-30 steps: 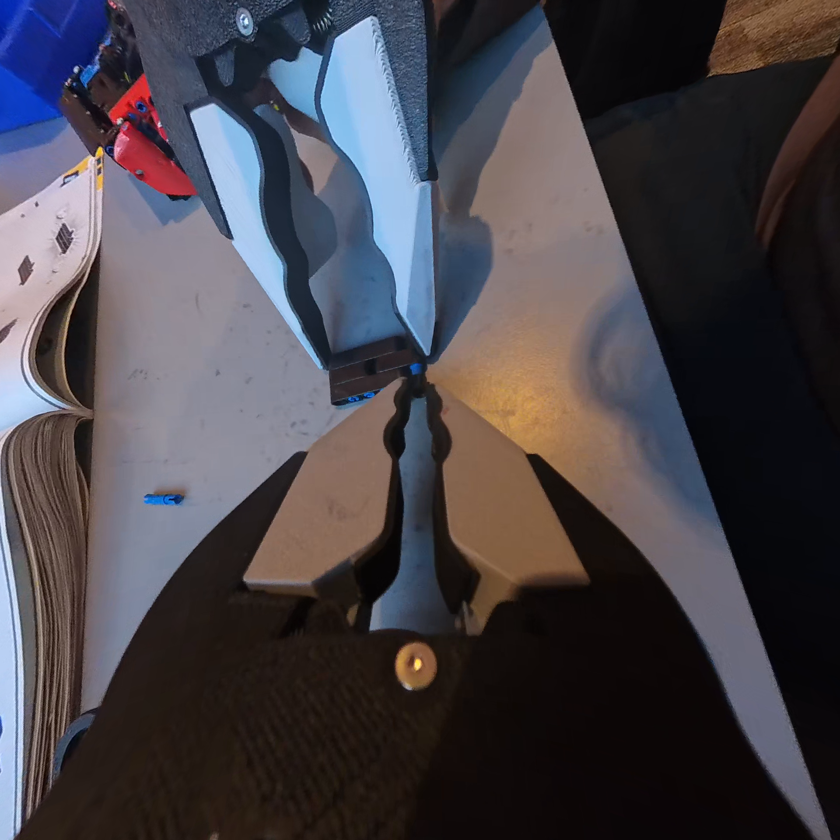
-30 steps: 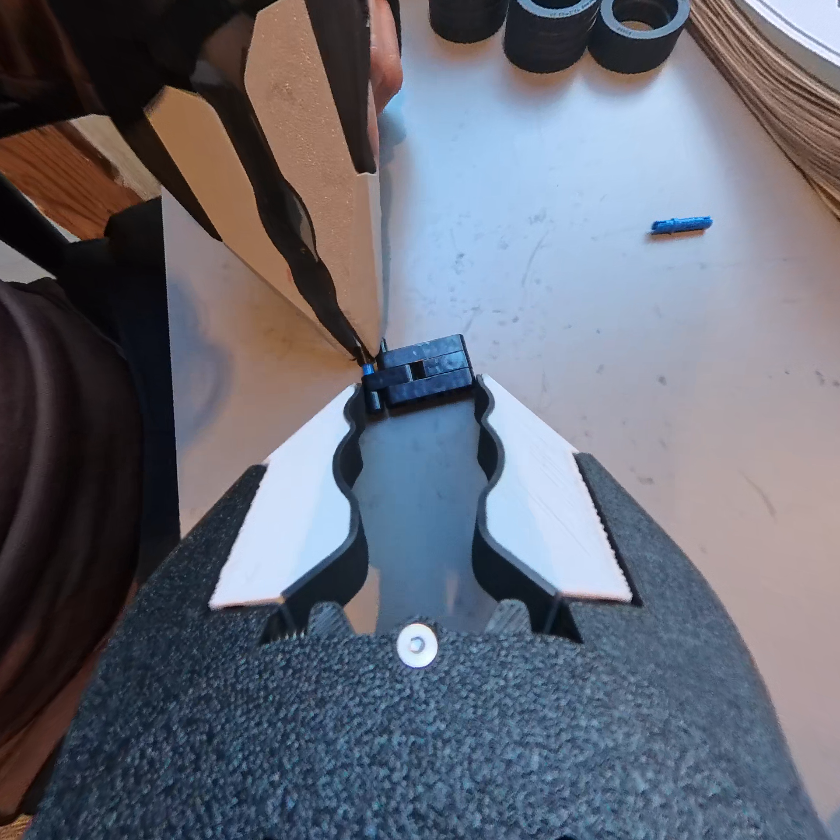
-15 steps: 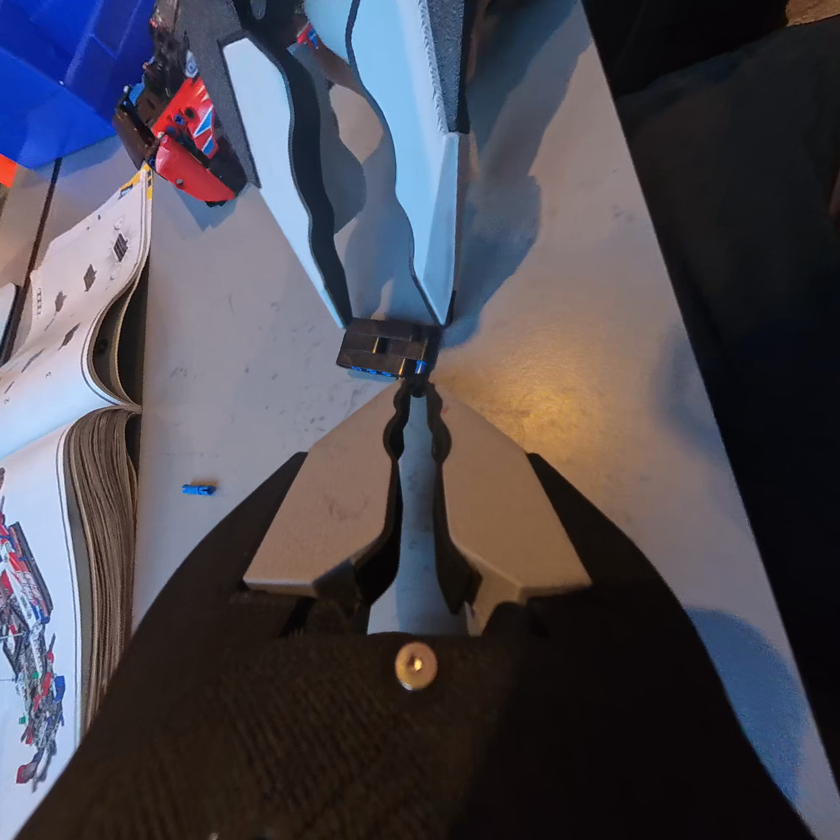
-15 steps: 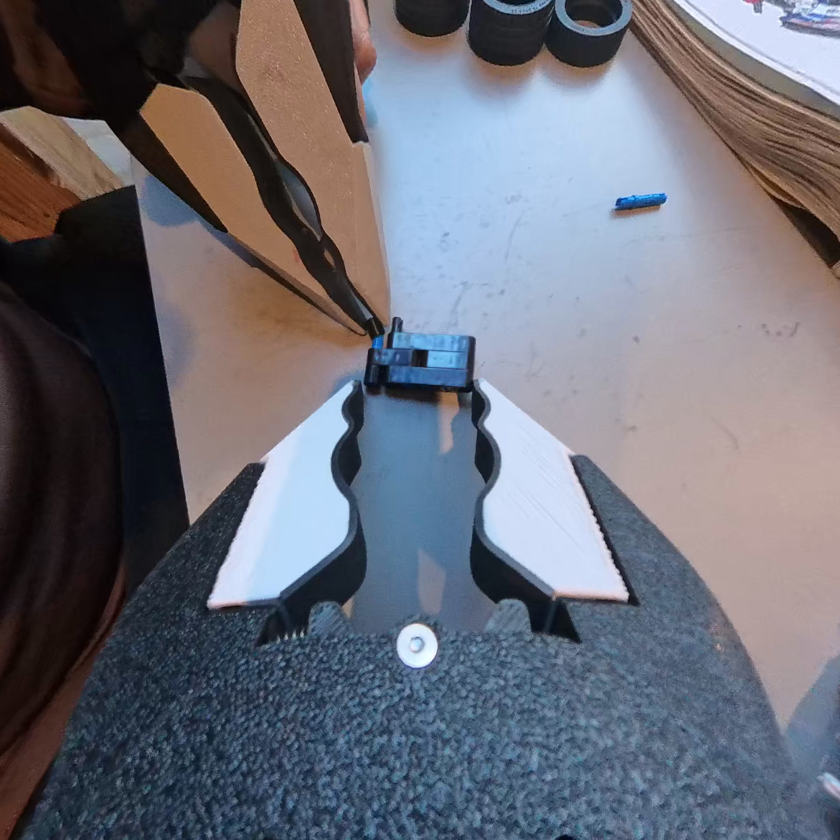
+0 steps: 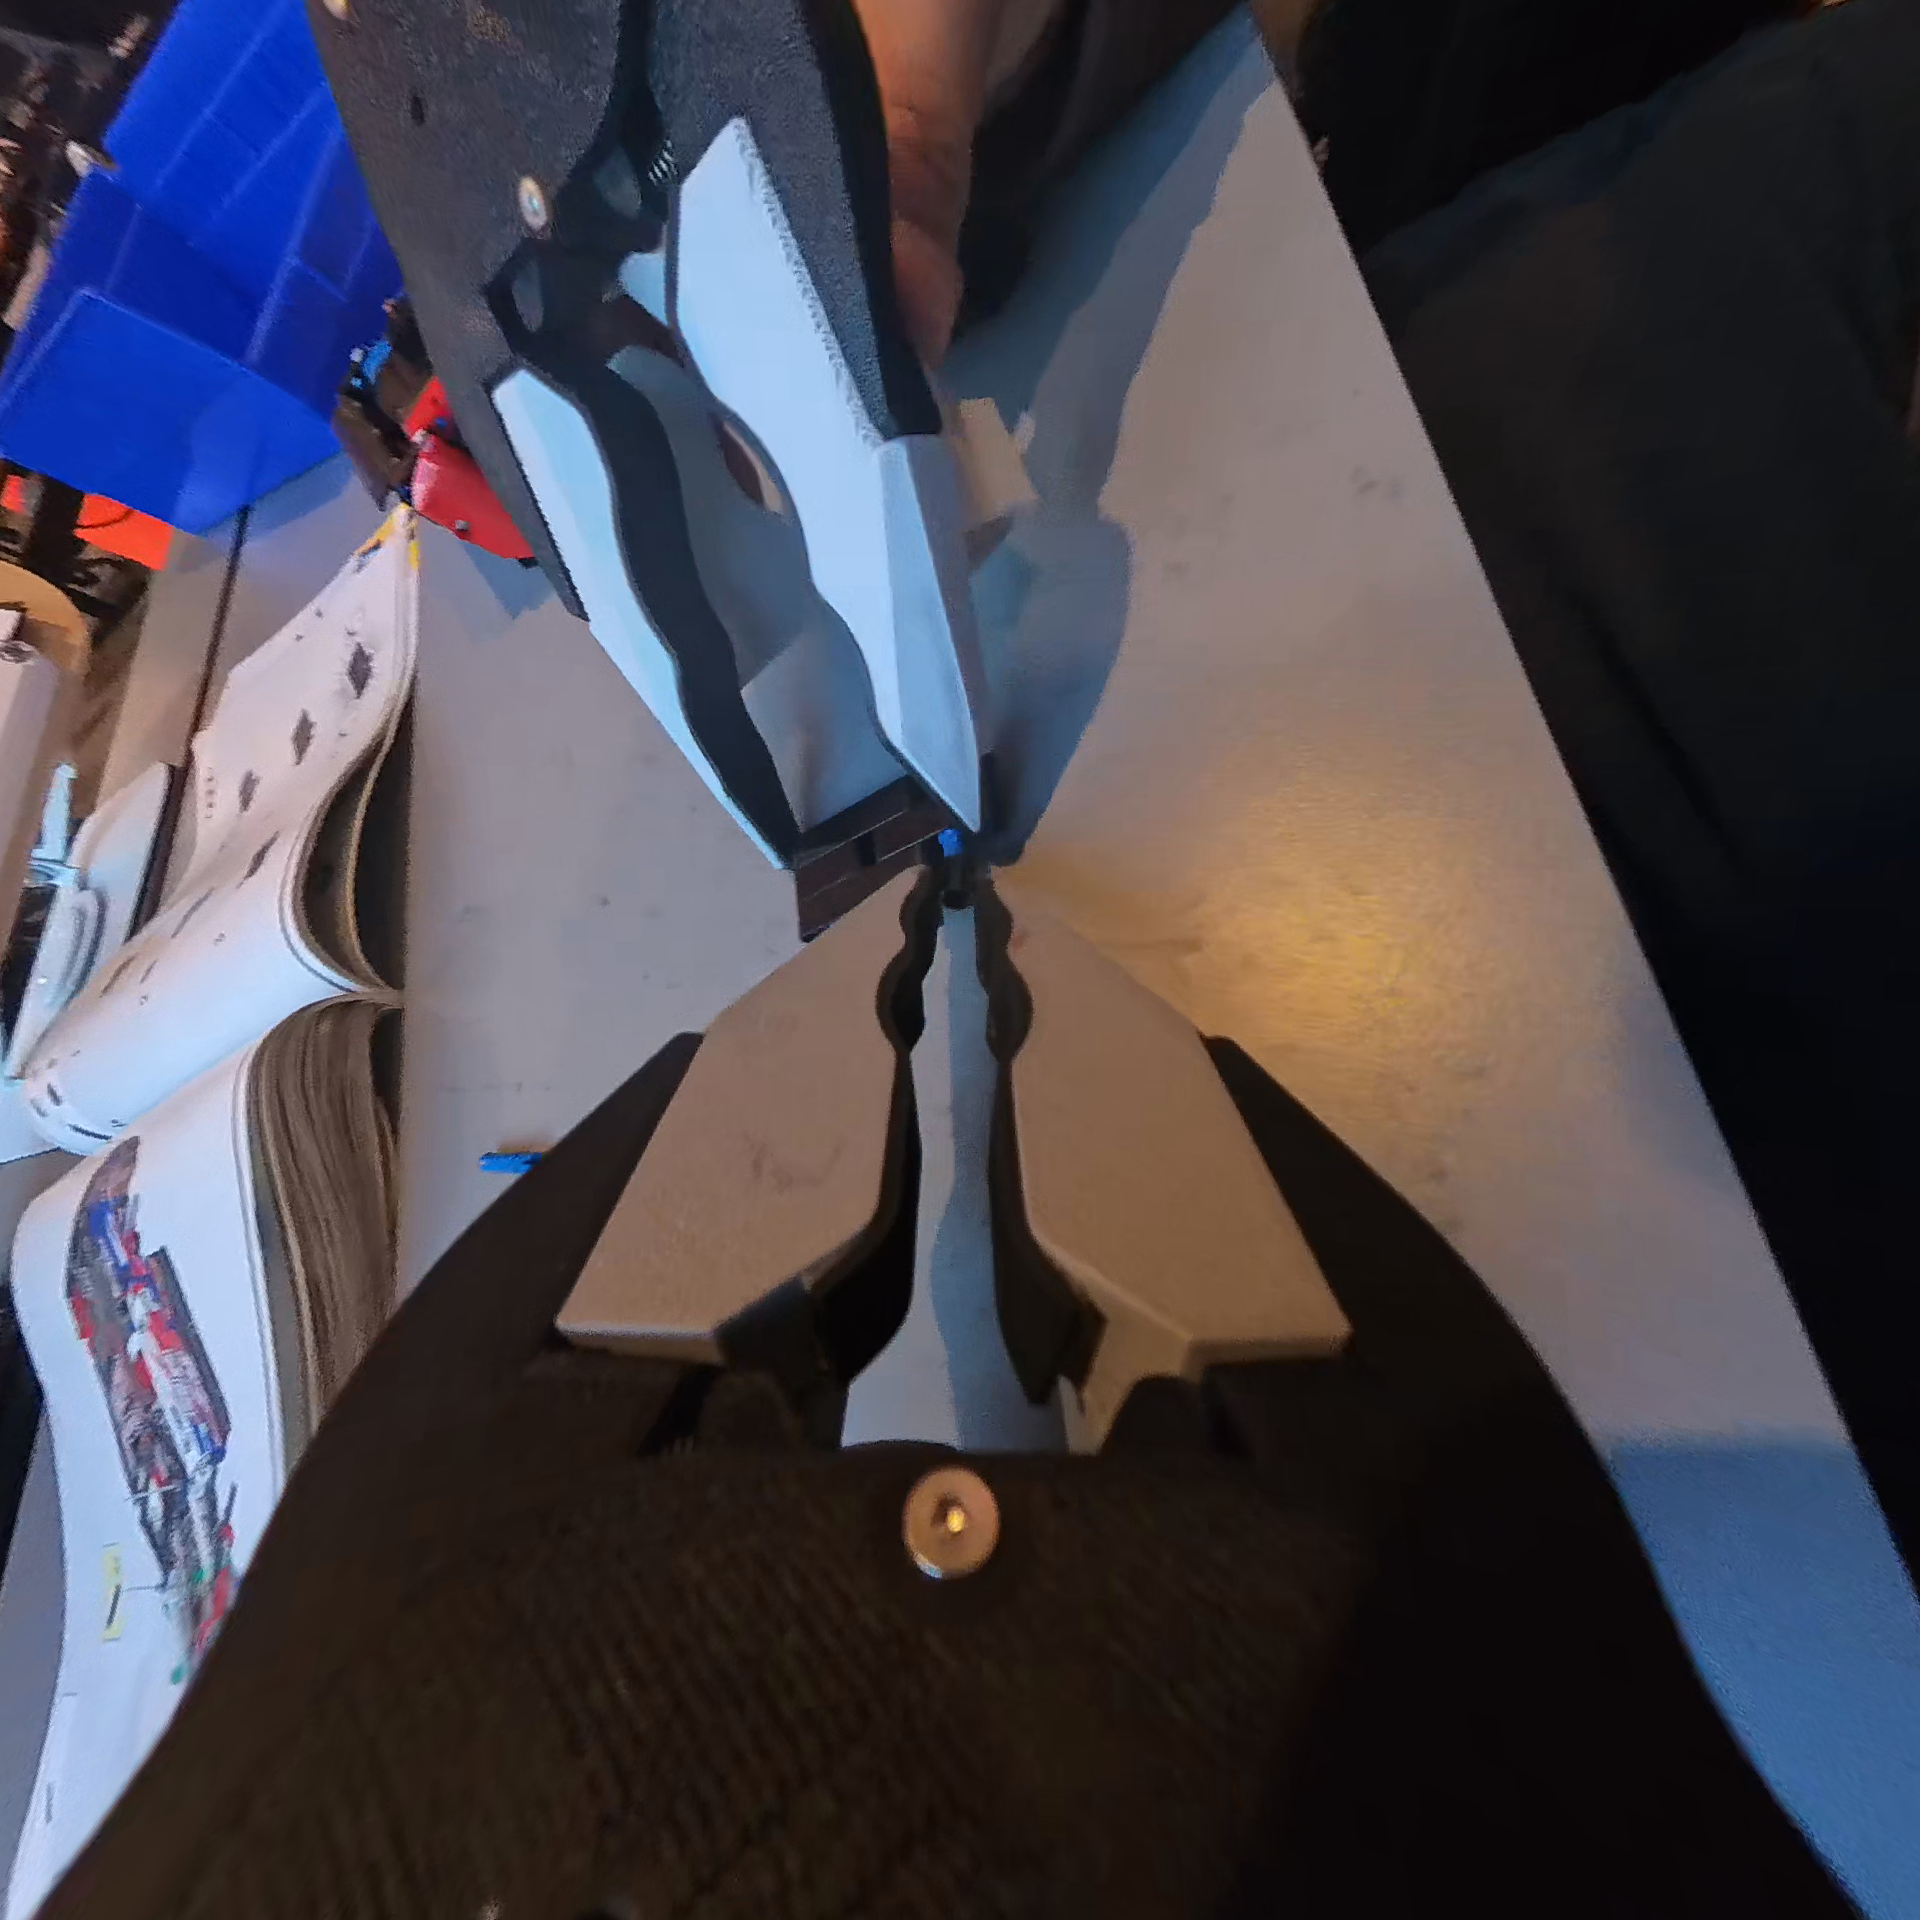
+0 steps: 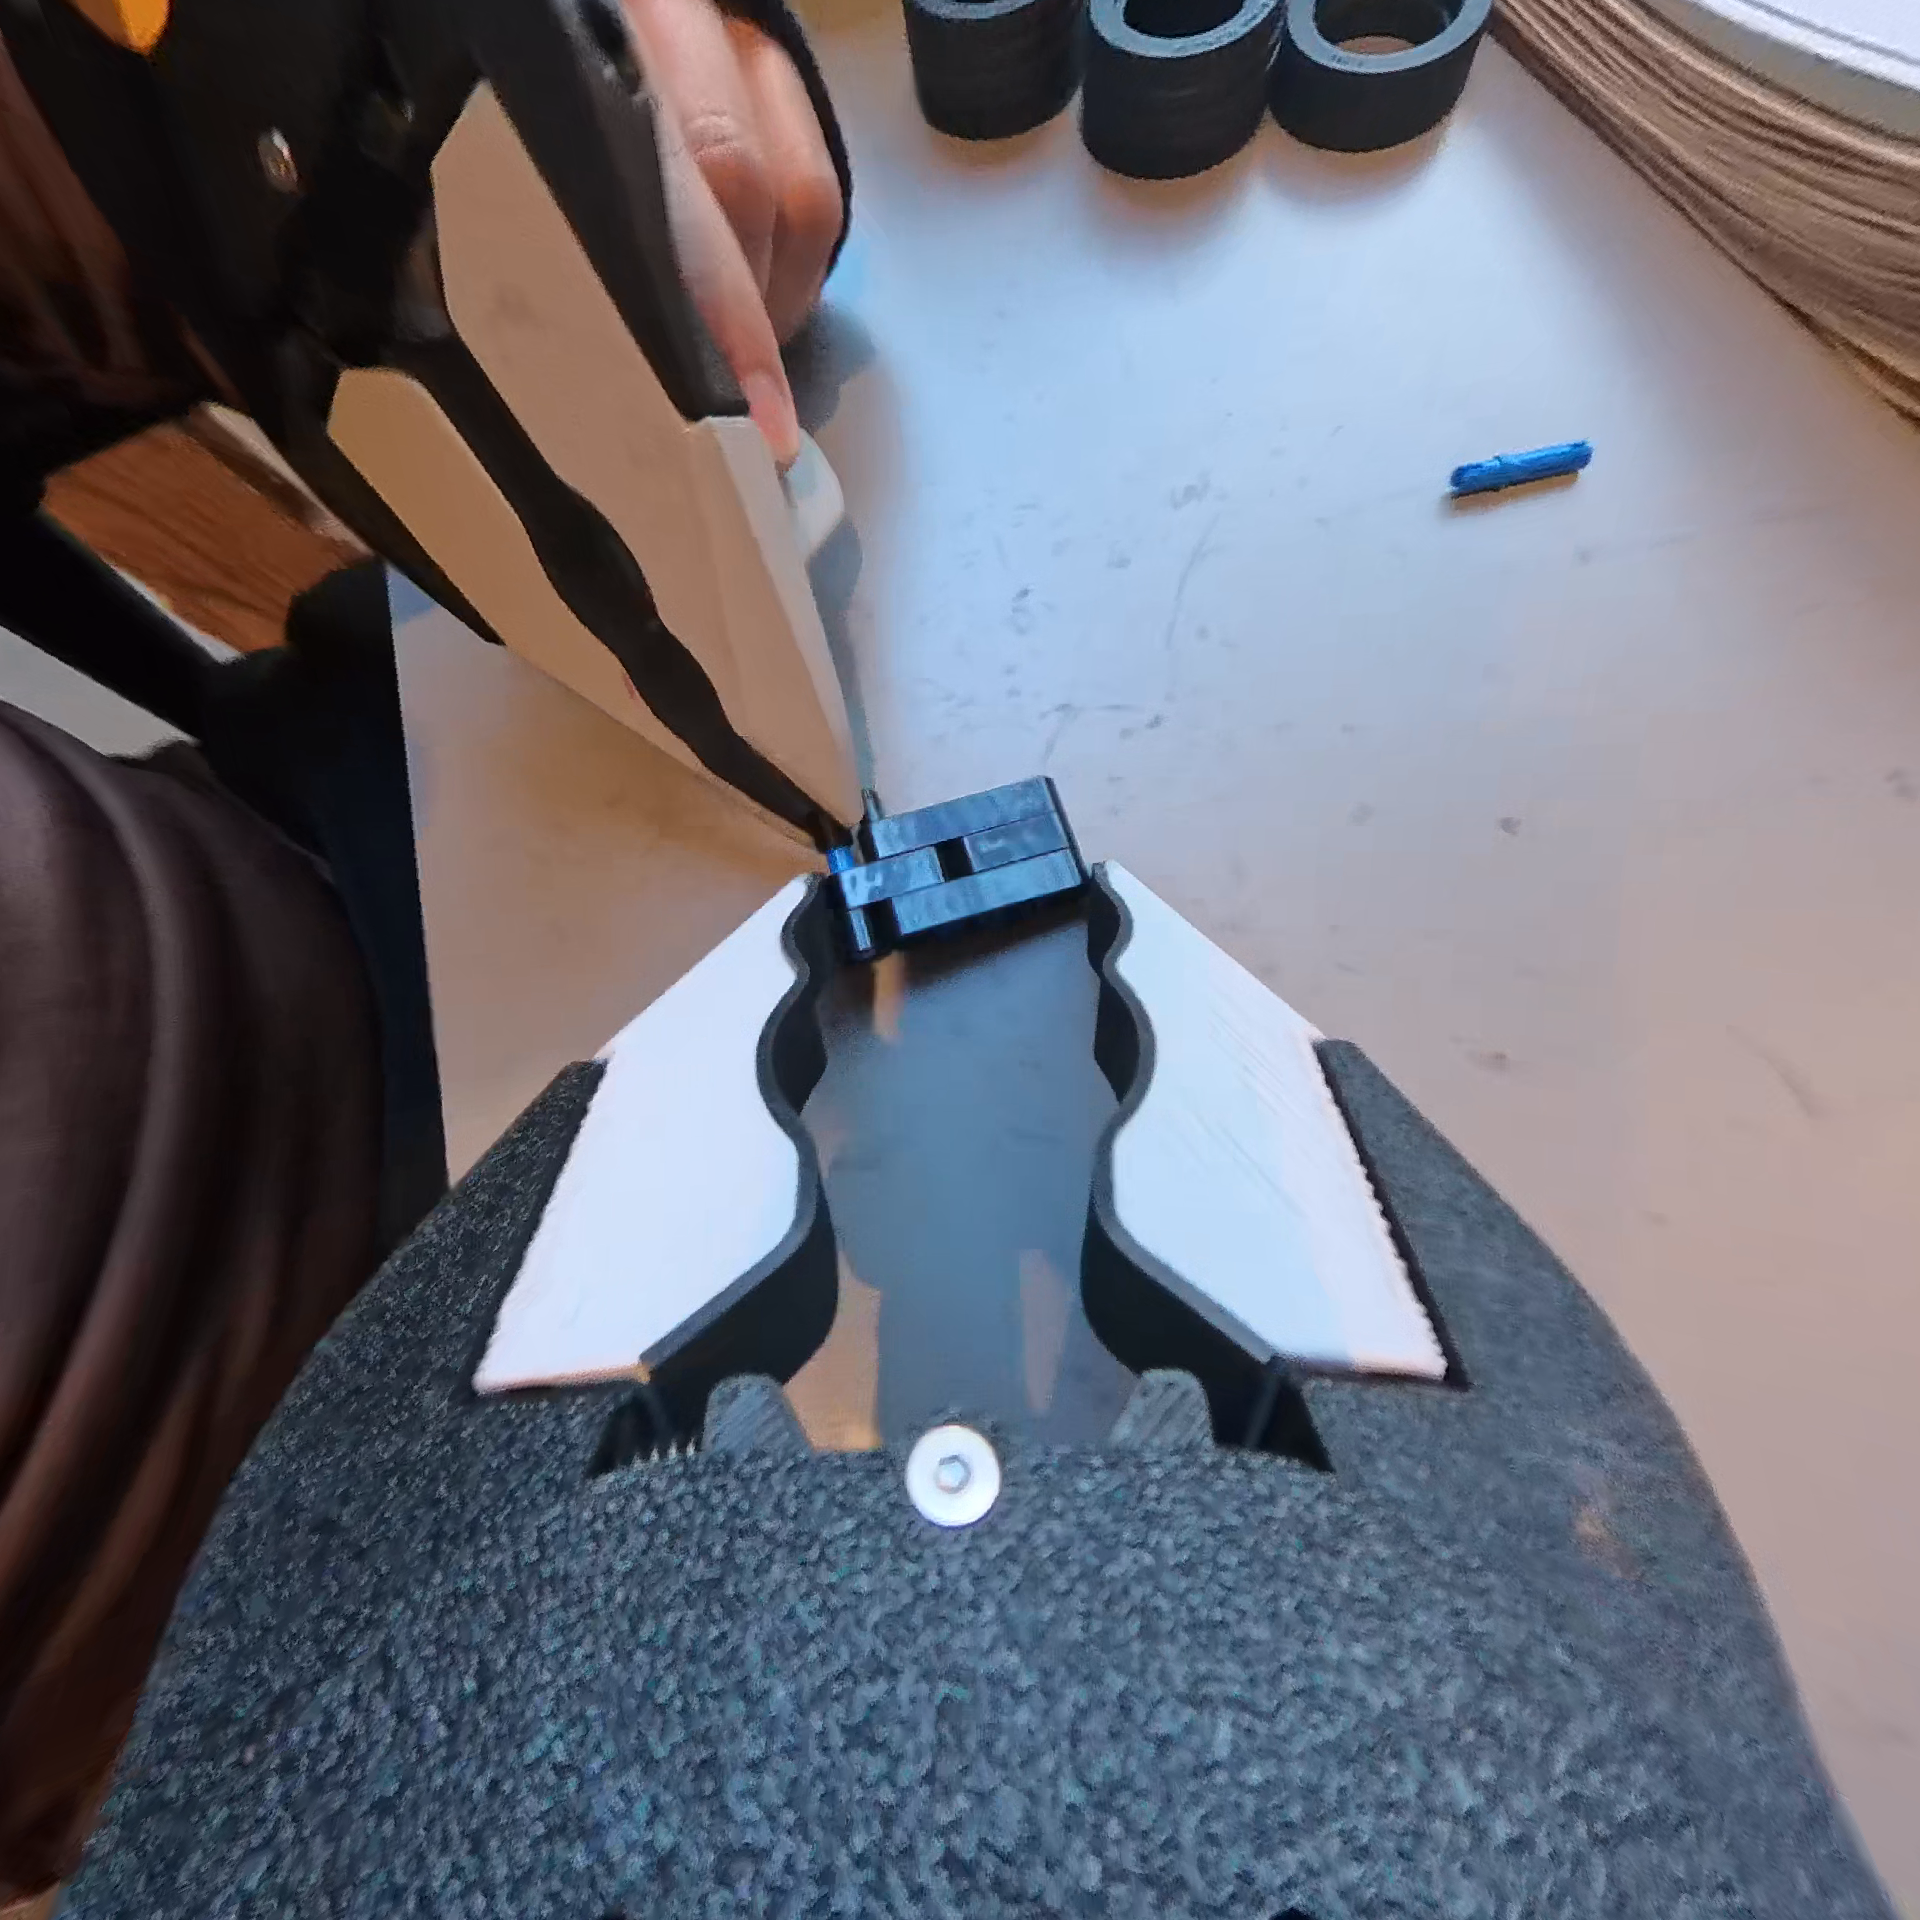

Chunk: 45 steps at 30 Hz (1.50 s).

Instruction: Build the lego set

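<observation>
Left wrist view, going left to right: blue bins (image 5: 177, 343) at far left, one open instruction booklet (image 5: 208, 914), a red partly built model (image 5: 457, 499) behind it, one loose blue pin (image 5: 511, 1161) on the white table (image 5: 1299, 935). Centre: our left gripper (image 5: 954, 902) is pressed nearly together, pinching a small blue-and-black pin (image 5: 948, 847) at its tips. Facing it, the right gripper (image 5: 883, 831) clamps the black beam assembly (image 5: 857, 857), held just above the table near its right edge.

Right wrist view confirms it: left gripper (image 6: 831, 821) meets the left end of the black beam assembly (image 6: 961, 862), which sits between the right gripper (image 6: 961, 894) tips. Three black tyres (image 6: 1174, 83) at far centre, the same single loose blue pin (image 6: 1519, 468) at right.

We judge the step as seating a pin into the beam's end hole. Next move needs the pin lined up with the hole, then a straight push while the right gripper braces.
</observation>
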Each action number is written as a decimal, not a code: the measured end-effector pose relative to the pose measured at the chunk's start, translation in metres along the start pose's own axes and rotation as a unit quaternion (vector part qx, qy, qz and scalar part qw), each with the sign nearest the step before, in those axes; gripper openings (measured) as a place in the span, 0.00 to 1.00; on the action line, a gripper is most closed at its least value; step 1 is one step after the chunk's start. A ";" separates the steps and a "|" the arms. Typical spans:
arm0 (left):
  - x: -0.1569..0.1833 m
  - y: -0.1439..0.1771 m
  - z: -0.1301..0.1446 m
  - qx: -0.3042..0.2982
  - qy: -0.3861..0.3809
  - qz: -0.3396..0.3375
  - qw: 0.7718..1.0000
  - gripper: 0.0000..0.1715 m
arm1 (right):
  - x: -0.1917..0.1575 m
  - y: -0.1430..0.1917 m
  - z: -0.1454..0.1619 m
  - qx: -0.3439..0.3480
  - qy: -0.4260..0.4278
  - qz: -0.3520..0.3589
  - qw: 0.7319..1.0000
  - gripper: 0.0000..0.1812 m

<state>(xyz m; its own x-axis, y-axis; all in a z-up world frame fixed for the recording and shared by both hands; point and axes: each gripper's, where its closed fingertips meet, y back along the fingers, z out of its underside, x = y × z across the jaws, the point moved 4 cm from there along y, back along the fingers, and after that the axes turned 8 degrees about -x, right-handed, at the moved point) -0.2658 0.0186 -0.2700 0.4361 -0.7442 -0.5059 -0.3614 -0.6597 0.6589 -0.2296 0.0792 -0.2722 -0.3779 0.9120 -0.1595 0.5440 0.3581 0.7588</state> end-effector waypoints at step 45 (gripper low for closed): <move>0.014 0.010 0.011 -0.028 -0.186 -0.132 0.973 0.03 | -0.004 -0.009 -0.019 -0.106 0.040 -0.052 0.992 0.27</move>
<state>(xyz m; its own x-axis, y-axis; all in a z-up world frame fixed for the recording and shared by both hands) -0.2721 0.0001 -0.2766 0.1747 -0.5431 -0.8213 -0.2269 -0.8339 0.5031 -0.2469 0.0689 -0.2662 -0.4860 0.8506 -0.2005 0.3321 0.3920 0.8579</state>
